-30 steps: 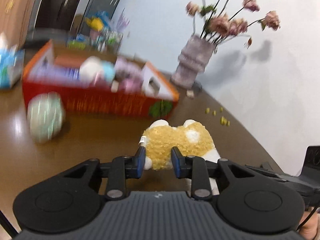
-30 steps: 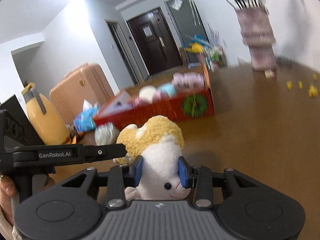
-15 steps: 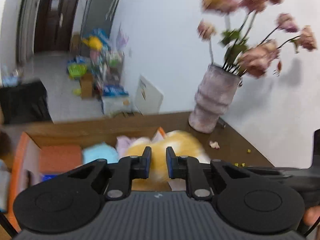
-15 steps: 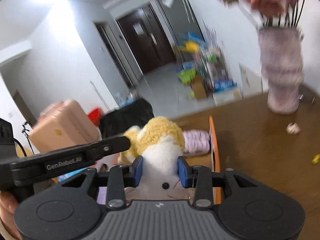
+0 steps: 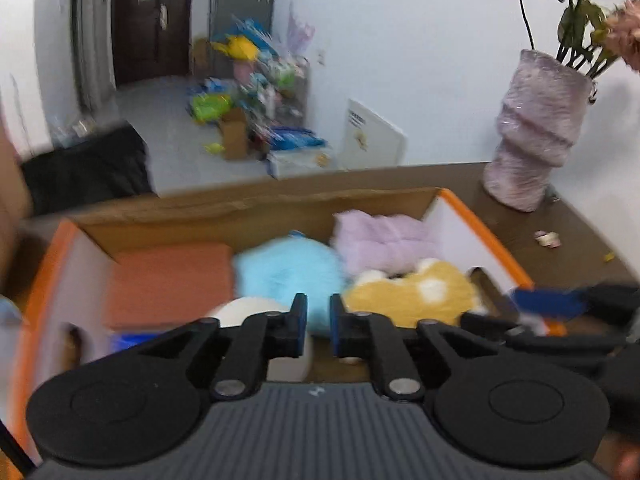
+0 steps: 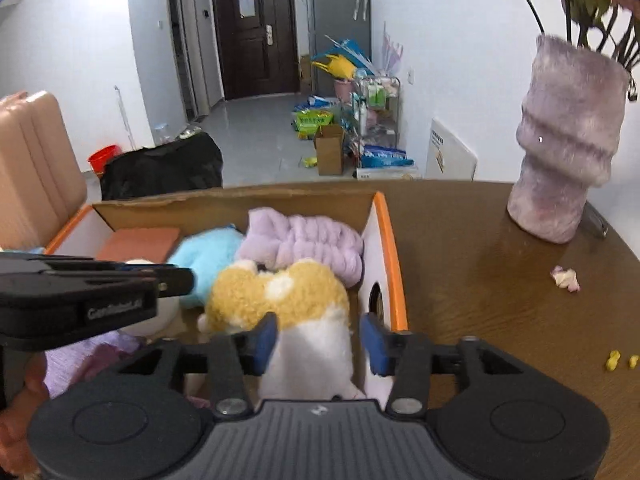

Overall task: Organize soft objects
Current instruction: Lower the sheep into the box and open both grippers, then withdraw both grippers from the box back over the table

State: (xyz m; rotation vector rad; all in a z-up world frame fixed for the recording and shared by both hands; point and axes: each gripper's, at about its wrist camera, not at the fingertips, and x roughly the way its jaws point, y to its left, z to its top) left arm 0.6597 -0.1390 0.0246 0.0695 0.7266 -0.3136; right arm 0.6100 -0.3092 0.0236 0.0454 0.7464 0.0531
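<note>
The yellow and white plush toy (image 6: 280,296) lies inside the orange-rimmed cardboard box (image 6: 390,248), against its right wall. My right gripper (image 6: 318,340) hangs over it. Its jaws are opening, with the toy's white belly between them and a gap on the right side. In the left wrist view the same plush toy (image 5: 412,292) sits to the right of my left gripper (image 5: 318,320). The left jaws are opening from a narrow gap and hold nothing. Behind them lies a blue plush (image 5: 288,272).
The box (image 5: 480,228) also holds a lilac plush (image 6: 304,240), a white round thing (image 5: 248,308) and an orange-brown block (image 5: 168,280). A furry lilac vase (image 6: 568,152) with dried flowers stands on the brown table (image 6: 480,280), right of the box. Petal scraps lie nearby.
Both grippers carried the yellow plush from the table to over the box. The left gripper has let go and shifted left. The right jaws have spread, and the plush now rests in the box.
</note>
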